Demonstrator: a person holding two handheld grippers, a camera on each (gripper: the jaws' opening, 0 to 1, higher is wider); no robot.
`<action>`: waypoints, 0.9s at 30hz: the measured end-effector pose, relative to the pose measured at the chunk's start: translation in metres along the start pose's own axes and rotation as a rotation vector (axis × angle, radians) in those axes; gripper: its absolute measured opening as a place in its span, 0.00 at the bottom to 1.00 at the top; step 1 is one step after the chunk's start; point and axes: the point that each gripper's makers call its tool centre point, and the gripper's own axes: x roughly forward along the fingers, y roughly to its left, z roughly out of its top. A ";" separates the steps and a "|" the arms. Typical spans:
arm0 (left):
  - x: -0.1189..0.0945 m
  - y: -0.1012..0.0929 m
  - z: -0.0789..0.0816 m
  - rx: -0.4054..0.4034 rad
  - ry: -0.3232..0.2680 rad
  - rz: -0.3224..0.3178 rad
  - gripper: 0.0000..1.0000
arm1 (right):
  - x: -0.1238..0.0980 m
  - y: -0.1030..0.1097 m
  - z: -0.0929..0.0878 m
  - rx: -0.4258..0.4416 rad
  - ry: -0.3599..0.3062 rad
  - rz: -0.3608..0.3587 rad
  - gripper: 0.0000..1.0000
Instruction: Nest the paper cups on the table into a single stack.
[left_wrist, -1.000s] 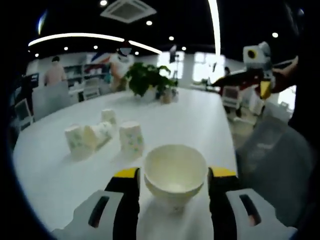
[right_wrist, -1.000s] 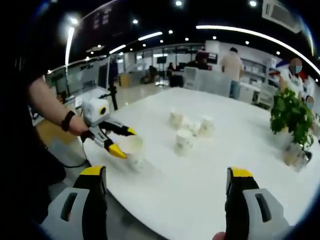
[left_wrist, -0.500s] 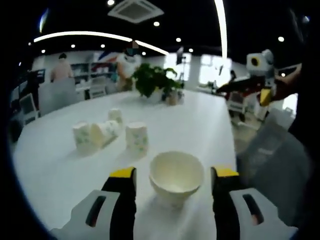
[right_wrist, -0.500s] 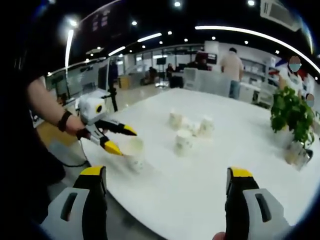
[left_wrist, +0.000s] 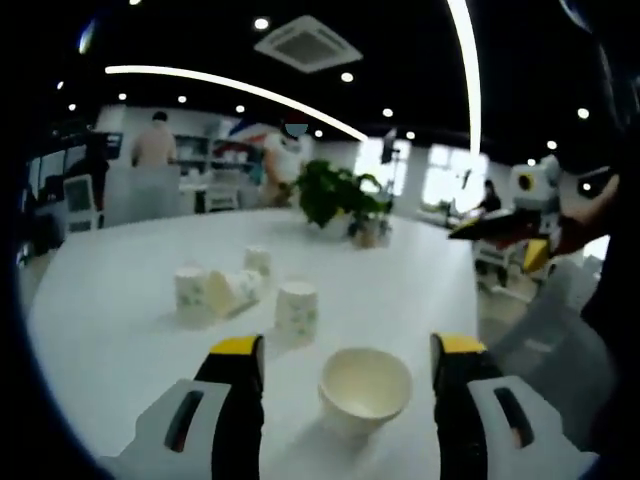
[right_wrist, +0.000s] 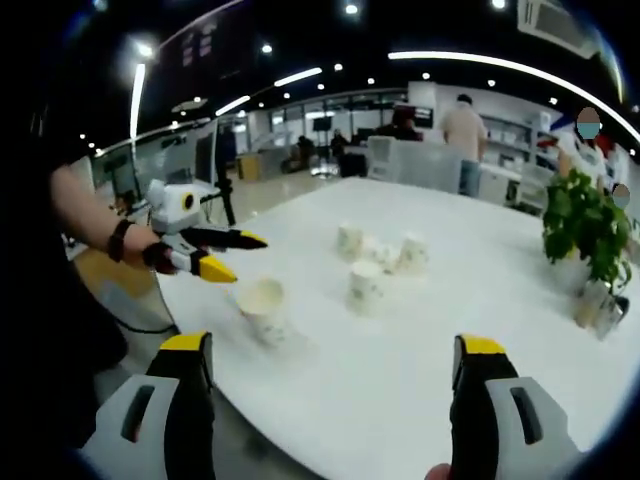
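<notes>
Change: left hand-held gripper (left_wrist: 345, 365) open, has backed off the upright paper cup (left_wrist: 365, 388) near the tabletop (left_wrist: 120, 340) edge.
Right hand-held gripper (right_wrist: 330, 360): open, empty.
Meaning: cup released; nothing nested yet.

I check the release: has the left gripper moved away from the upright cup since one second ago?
Yes. In the right gripper view the left gripper now sits above and clear of the upright cup.
</notes>
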 end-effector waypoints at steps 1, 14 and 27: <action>-0.003 0.000 0.001 0.010 0.000 0.004 0.69 | 0.000 -0.001 -0.001 0.002 0.000 0.000 0.98; -0.039 0.014 0.015 0.005 -0.004 0.065 0.84 | 0.011 0.003 0.001 0.014 -0.011 0.025 0.98; -0.056 0.021 0.027 0.020 -0.014 0.114 0.98 | 0.016 0.001 -0.001 0.024 -0.014 0.030 0.98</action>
